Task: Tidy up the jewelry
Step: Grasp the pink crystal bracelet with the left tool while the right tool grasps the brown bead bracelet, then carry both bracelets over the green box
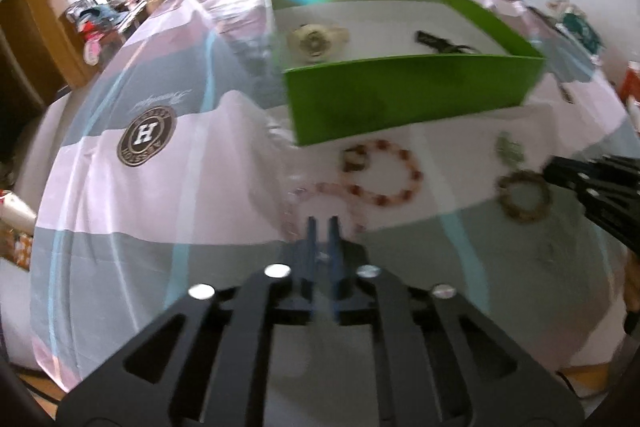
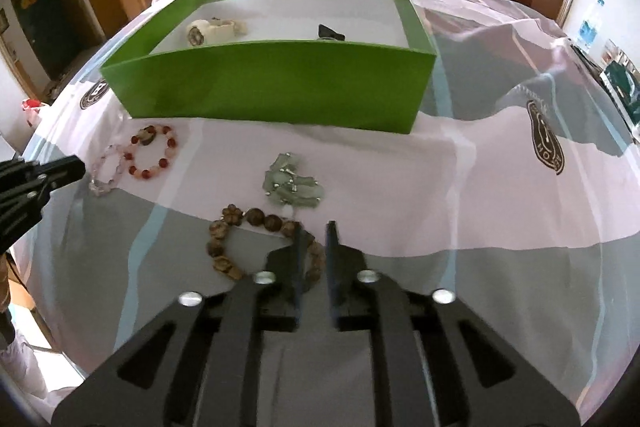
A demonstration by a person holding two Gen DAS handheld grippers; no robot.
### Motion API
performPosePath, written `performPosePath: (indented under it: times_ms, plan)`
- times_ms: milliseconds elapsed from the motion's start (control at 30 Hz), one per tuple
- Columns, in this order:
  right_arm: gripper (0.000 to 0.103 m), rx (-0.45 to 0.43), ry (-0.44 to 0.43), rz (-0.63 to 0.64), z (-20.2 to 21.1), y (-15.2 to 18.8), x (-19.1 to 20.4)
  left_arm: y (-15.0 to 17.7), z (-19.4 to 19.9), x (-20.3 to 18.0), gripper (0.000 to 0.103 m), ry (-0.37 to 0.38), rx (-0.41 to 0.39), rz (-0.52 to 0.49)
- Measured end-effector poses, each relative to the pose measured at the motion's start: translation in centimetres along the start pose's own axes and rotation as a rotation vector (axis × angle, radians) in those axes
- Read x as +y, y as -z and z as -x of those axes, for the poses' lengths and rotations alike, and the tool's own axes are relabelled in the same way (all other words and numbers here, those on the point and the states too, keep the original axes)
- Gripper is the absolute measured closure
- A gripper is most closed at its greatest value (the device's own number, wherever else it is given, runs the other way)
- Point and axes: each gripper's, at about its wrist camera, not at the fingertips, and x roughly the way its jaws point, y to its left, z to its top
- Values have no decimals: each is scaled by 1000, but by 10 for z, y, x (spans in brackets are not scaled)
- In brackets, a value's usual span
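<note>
Jewelry is seen spread on a striped cloth (image 2: pixel 400 163) in front of a green box (image 2: pixel 280 87). Inside the box a cream watch (image 2: pixel 212 29) is laid at the left and a dark item (image 2: pixel 330 33), too small to identify, at the right.

Four pieces are left outside on the cloth: a red and pink bead bracelet (image 2: pixel 154 153), a pale pink bracelet (image 2: pixel 106 171) just beside and touching it, a green stone piece (image 2: pixel 294 183) nearer the middle, and a brown bead bracelet (image 2: pixel 240 243) close to it.

Left gripper (image 1: pixel 322 227) is held low over the pale pink bracelet (image 1: pixel 320 205), with the blue fingers (image 1: pixel 311 239) nearly together and only a slim gap between them; whether a bead is caught cannot be told, as the view is blurred. Right gripper (image 2: pixel 314 231) is held over the brown bead bracelet with its jaws a little apart; the left finger (image 2: pixel 298 251) is placed on or against the beads, the other outside the ring, and nothing is visibly clamped.

Round brown badges are printed on the cloth: one (image 1: pixel 146 137) carries a large "H" with ring lettering too blurred to read fully, plus script wording above it, unreadable. Another badge (image 2: pixel 546 143) is only partly legible, letters "HO" at its lower edge.
</note>
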Motion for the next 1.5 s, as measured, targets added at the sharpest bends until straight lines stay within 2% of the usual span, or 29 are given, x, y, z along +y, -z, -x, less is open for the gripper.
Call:
performPosePath:
  times_ms: [33, 67, 233, 300, 333, 367, 467, 600, 867, 1133, 1300, 1500]
  plan:
    - [71, -2, 0, 2, 0, 0, 1, -2, -5, 2, 80, -8, 12, 6]
    - [65, -5, 3, 6, -1, 0, 1, -2, -11, 3, 78, -17, 24, 7]
    - [65, 16, 3, 18, -11, 1, 3, -1, -26, 4, 78, -32, 60, 8]
    - [65, 25, 1, 29, -14, 2, 6, 0, -27, 4, 81, -28, 57, 12]
    - [65, 20, 7, 36, -15, 2, 7, 0, -26, 4, 88, -20, 57, 13]
    - [68, 18, 10, 44, -15, 2, 9, 0, -27, 4, 90, -15, 57, 13]
    - [94, 12, -13, 59, -15, 1, 14, 1, -26, 1, 95, -21, 54, 1]
    - [95, -5, -32, 72, -9, 0, 18, -1, -17, -4, 95, -18, 30, -5]
    - [95, -161, -36, 54, 47, -22, 11, -22, 38, -13, 95, -8, -118, -19]
    - [95, -346, 16, 58, 95, -62, 4, -65, 80, -21, 95, 7, -258, -29]
    - [95, -394, 22, 51, 101, -86, 6, -93, 95, -34, 95, -11, -343, -52]
    - [95, -434, 6, 16, 106, -105, 8, -117, 104, -41, 95, -19, -396, -28]
